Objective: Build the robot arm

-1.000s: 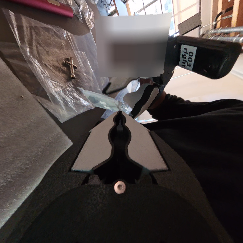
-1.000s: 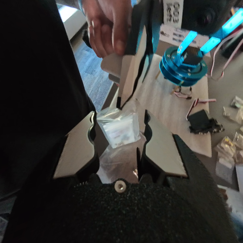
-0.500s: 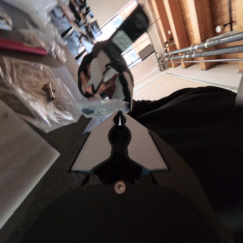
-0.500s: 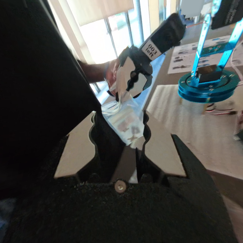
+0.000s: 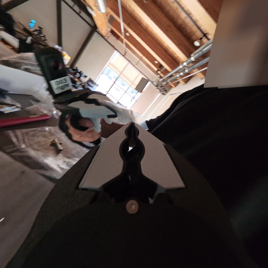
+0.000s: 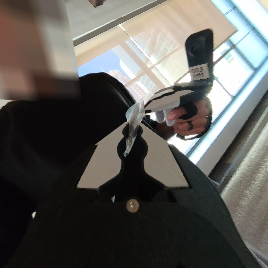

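Observation:
A small clear plastic bag (image 5: 128, 116) with little parts in it hangs in the air between both grippers. My left gripper (image 5: 131, 124) is shut on one edge of it. My right gripper (image 6: 134, 125) is shut on the bag (image 6: 135, 112) too, and a tail of the bag sticks back between its fingers. In the left wrist view the right gripper (image 5: 114, 114) comes in from the left, held by a hand. In the right wrist view the left gripper (image 6: 145, 107) comes in from the right. Both point upward, close to a person's dark clothing (image 5: 217, 137).
Below left lies a table with a large clear bag and a cross-shaped metal wrench (image 5: 55, 145), a dark red flat object (image 5: 24, 120) and a grey foam sheet (image 5: 21, 195). Windows and ceiling beams fill the background. A pale padded surface (image 6: 246, 188) lies at right. About 4 cm separates my left fingertips from my right. From either gripper's tips it is about 30 cm to the dark red flat object (image 5: 24, 120).
My right gripper was open around the bag and has shut on it. Both grippers have tilted up from the table toward the windows and ceiling, with the bag between them.

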The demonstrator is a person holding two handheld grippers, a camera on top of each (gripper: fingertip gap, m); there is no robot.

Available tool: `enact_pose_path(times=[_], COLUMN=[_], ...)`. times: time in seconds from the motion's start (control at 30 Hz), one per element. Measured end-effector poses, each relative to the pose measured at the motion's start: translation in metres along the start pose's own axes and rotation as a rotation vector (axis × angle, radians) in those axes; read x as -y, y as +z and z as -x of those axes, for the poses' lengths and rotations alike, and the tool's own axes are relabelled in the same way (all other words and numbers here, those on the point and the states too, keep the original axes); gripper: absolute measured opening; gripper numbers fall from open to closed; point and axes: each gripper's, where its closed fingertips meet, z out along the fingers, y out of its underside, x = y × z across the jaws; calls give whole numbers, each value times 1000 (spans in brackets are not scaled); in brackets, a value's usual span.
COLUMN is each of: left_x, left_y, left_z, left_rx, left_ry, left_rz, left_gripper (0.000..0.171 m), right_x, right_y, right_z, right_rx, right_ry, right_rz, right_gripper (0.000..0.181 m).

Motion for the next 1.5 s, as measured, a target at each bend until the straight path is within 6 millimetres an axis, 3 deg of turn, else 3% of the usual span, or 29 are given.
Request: enact_pose_path(times=[0.17,0.23,0.3,0.37,0.5,0.67,1.27,1.5], left_x=[6,16,25,32,22,13,1,-4], left_y=[-16,-26,-38,-45,-33,-18,-6,7], left_z=[41,49,51,43,42,45,52,42], left_rx=[276,375,450,486,534,512,497,357], left_ry=[26,29,34,70,98,99,115,86], left_rz=[-51,-119,-186,-231,-131,-65,30,29], left_gripper=[0,15,20,10,2,0,8,9], right_x=[12,18,24,27,26,18,12,3], right_y=[-21,-28,-36,-42,-41,-31,-25,-18], right_z=[-22,-26,-31,-34,-33,-34,-28,-25], right_rx=[-215,-271,-325,-361,-372,-381,-360,-298], right_ry=[-79,-105,-132,-153,-178,-195,-218,-179], right_rz=[-36,-72,-107,-134,-134,-77,-36,-6], right_gripper=[4,4,4,4,5,5,4,5])
